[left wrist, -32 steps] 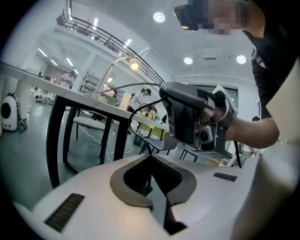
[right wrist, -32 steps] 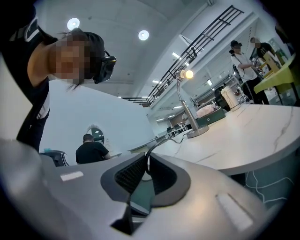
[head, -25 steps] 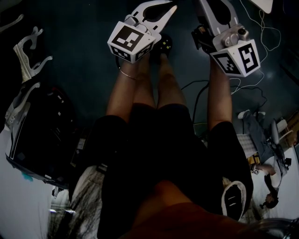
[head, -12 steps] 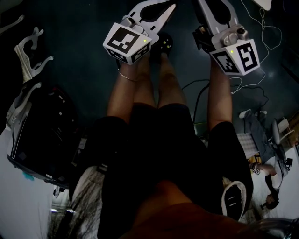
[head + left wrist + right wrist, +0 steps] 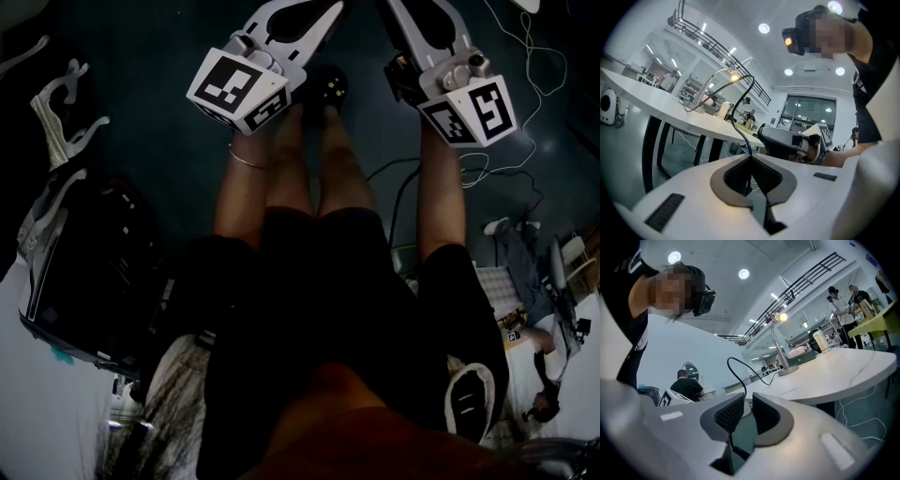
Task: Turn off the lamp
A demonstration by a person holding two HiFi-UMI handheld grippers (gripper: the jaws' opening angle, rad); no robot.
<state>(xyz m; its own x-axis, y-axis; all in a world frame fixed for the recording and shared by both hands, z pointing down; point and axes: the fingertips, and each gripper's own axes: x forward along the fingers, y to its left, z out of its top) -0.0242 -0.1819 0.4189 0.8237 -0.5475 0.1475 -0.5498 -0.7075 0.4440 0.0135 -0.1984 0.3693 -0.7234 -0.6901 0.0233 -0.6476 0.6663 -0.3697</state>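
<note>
The lit gooseneck lamp (image 5: 733,76) stands far back on a long white table (image 5: 670,110); the right gripper view shows its glowing head (image 5: 780,316) and its base (image 5: 787,370). A thin black cable (image 5: 740,89) arcs from the lamp toward both grippers. My left gripper (image 5: 751,158) is shut on the cable, which rises from its meeting tips. My right gripper (image 5: 747,401) has a narrow gap between its pads, and the cable (image 5: 733,364) runs through that gap. In the head view the left gripper (image 5: 314,11) and the right gripper (image 5: 422,14) sit side by side above the knees.
The table's dark legs (image 5: 651,145) stand to the left. Several people work at benches behind (image 5: 839,301). On the floor are a dark case (image 5: 84,272), white hangers (image 5: 56,112), white cables (image 5: 525,66) and a black cable (image 5: 403,187).
My left gripper has lifted a little and shifted left in the head view. The right gripper has stayed in place.
</note>
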